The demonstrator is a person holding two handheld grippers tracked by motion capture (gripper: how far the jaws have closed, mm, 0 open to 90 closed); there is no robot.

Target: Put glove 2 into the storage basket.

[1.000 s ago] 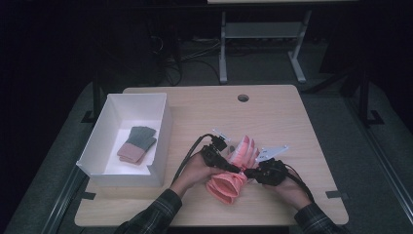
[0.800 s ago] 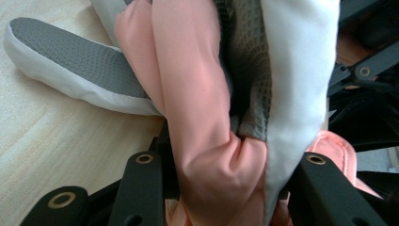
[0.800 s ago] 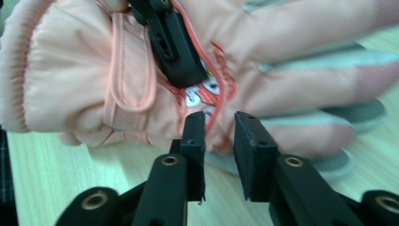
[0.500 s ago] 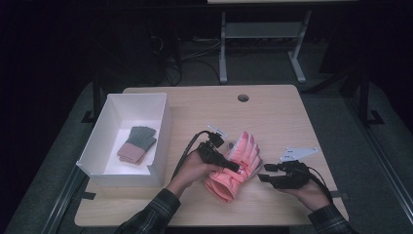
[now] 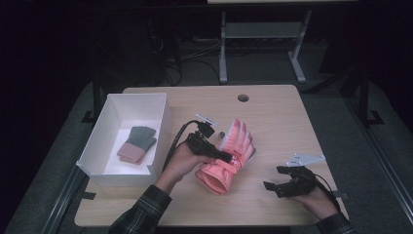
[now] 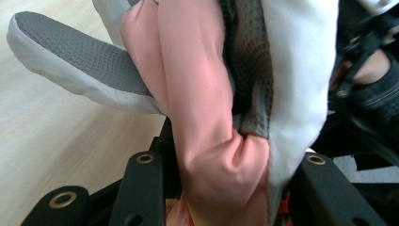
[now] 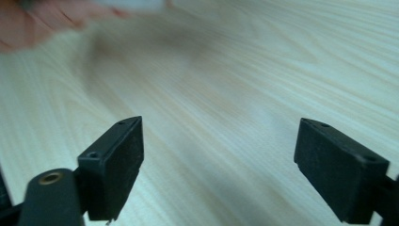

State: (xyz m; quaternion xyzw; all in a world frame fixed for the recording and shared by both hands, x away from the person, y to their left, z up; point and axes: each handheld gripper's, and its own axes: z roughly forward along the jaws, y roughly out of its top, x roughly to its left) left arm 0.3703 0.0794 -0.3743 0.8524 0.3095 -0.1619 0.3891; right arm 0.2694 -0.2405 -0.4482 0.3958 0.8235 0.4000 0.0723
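Left gripper [image 5: 225, 157] pinched on pink glove [image 5: 229, 158] mid-table | right gripper [image 5: 273, 187] spread wide, bare, near right | small glove [image 5: 138, 144] already in white box [image 5: 160, 124], far left | pink glove probably left to be boxed

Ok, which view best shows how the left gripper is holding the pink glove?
The left gripper view: the pink glove bunches between its two black jaws. The high view shows the left gripper across the whole glove on the table. The right gripper view catches a blurred pink corner.
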